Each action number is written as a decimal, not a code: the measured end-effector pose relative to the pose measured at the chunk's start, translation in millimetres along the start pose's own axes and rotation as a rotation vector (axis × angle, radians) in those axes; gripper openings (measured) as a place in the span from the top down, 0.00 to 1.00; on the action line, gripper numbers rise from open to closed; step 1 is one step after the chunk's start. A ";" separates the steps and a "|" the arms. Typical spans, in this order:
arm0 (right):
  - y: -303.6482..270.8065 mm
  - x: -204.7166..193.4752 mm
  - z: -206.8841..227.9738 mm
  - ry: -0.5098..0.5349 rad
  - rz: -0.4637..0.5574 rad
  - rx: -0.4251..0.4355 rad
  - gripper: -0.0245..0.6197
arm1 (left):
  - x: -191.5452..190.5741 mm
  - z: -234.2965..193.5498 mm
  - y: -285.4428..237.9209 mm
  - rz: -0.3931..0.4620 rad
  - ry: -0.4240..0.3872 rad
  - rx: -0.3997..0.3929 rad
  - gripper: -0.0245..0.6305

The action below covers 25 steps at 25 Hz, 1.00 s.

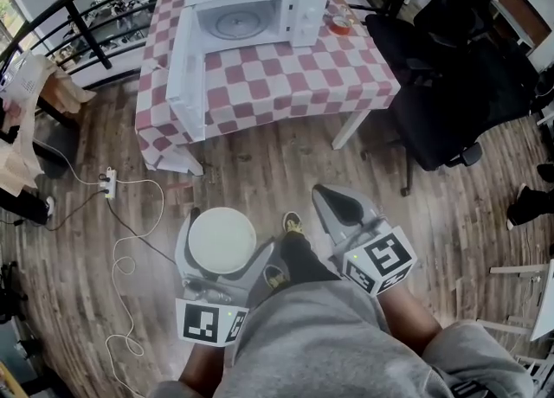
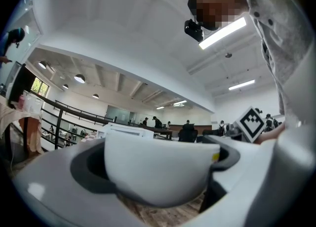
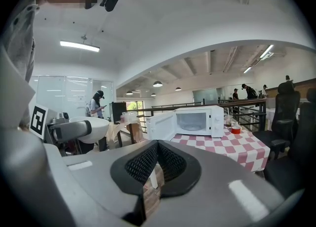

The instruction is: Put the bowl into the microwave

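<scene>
A white bowl (image 1: 222, 242) sits between the jaws of my left gripper (image 1: 223, 230), which is shut on it low over the wooden floor. In the left gripper view the bowl (image 2: 158, 171) fills the gap between both jaws. The white microwave (image 1: 251, 9) stands on a red-and-white checked table (image 1: 286, 76), its door (image 1: 185, 72) swung wide open to the left and its turntable bare. My right gripper (image 1: 336, 204) is beside the left one, shut with nothing in it. In the right gripper view the microwave (image 3: 195, 121) is ahead and the bowl (image 3: 94, 127) at left.
A black office chair (image 1: 450, 85) stands right of the table. A small red cup (image 1: 342, 26) sits by the microwave. A power strip with white cable (image 1: 107, 182) lies on the floor at left. Black railing (image 1: 86, 33) runs behind. My shoe (image 1: 293, 223) is between the grippers.
</scene>
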State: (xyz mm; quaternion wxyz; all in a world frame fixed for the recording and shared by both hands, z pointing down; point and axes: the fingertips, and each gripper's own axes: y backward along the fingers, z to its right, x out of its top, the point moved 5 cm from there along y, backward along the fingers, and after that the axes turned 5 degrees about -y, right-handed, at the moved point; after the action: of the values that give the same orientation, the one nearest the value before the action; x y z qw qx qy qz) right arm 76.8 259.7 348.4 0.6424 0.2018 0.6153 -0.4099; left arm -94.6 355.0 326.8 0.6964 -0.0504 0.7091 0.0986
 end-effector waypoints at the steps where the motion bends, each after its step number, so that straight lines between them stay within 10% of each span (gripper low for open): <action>1: -2.8 -0.1 4.3 -0.003 -0.002 0.000 0.96 | -1.0 -1.4 -5.0 -0.003 -0.001 0.002 0.14; 25: -108.8 22.7 141.7 -0.085 -0.037 0.001 0.96 | -17.4 -39.2 -173.8 -0.056 -0.018 -0.005 0.14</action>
State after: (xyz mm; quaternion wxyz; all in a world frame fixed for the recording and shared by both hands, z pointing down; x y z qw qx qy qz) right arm 79.0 81.8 376.2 0.6600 0.1730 0.5910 -0.4302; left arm -96.2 176.1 332.5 0.7049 -0.0711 0.7010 0.0810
